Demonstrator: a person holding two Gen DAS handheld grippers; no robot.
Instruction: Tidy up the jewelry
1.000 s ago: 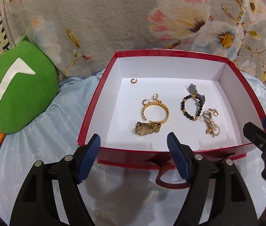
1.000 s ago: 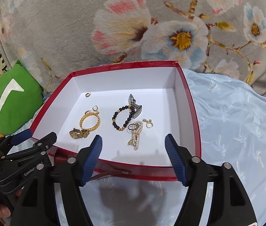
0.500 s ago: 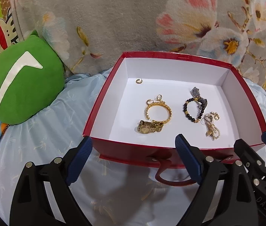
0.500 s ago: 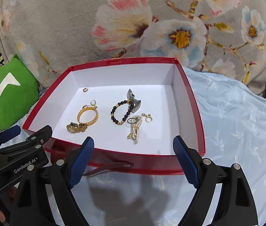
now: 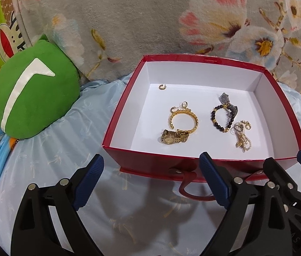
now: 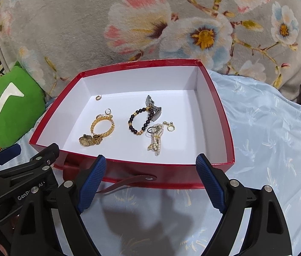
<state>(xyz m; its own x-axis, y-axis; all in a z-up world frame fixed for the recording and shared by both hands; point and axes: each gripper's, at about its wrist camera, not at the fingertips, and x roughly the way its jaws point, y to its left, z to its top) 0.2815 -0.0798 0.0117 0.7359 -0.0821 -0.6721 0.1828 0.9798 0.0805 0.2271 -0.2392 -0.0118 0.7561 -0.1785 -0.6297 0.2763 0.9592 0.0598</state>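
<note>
Hand-held grippers (image 5: 151, 171) widened (empty); red box (image 5: 193, 162) ahead.

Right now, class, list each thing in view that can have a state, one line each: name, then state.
red box: open, lid not in view.
gold watch: lying flat in the box, strap against the gold bracelet.
black bead bracelet: lying flat, closed loop.
left hand-held gripper: open, empty.
right hand-held gripper: open, empty.

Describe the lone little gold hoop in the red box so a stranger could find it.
Look inside the red box on the blue sheet. Near its far left corner lies the small gold hoop, alone on the white floor; every other piece sits in the clusters nearer the front.
</note>
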